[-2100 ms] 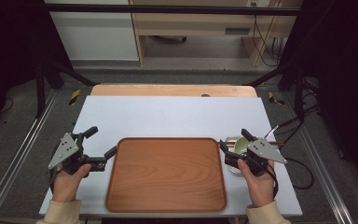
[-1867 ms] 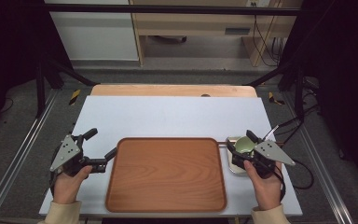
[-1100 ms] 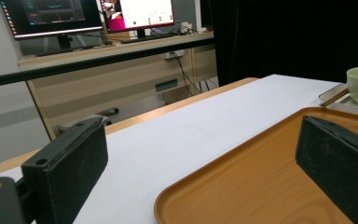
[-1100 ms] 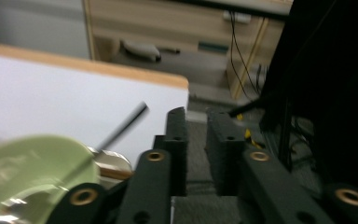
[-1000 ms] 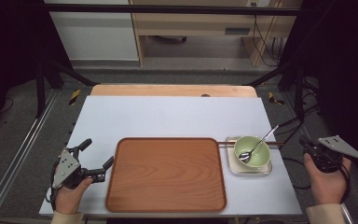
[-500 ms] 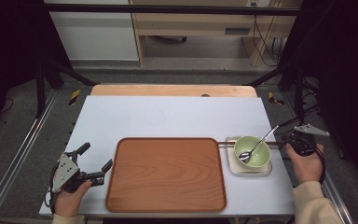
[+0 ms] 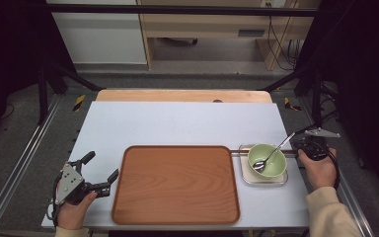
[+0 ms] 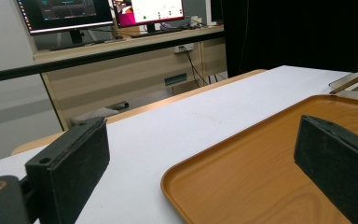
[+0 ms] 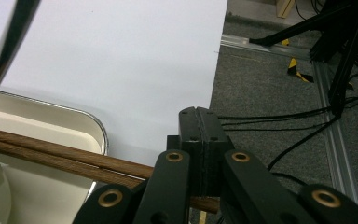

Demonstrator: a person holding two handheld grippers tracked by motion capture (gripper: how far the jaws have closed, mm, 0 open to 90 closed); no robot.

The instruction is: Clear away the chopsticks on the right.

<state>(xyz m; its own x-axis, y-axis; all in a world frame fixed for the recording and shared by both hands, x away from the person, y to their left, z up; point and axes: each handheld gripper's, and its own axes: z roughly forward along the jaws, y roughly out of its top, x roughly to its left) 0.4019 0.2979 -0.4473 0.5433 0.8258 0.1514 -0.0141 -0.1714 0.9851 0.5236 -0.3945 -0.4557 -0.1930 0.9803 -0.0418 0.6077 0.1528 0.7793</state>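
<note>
Jaws of the right gripper (image 9: 199, 135) are clenched together above the chopsticks (image 9: 51, 156), beside the small tray (image 7: 264, 178). The left gripper (image 7: 98, 174) gapes released by the wooden tray (image 7: 175, 183).

Left gripper (image 8: 205, 163) gapes wide over wooden tray's (image 8: 261, 168) corner.

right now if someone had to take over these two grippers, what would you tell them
Left gripper: open, jaws at the left rim of the wooden tray, holding nothing.
Right gripper: jaws shut, at the table's right edge, over the near ends of the chopsticks; whether it grips them is unclear.
Chopsticks lie across the small metal tray, behind the green bowl with a spoon in it.
Wooden tray bare; nothing placed on it yet.
</note>
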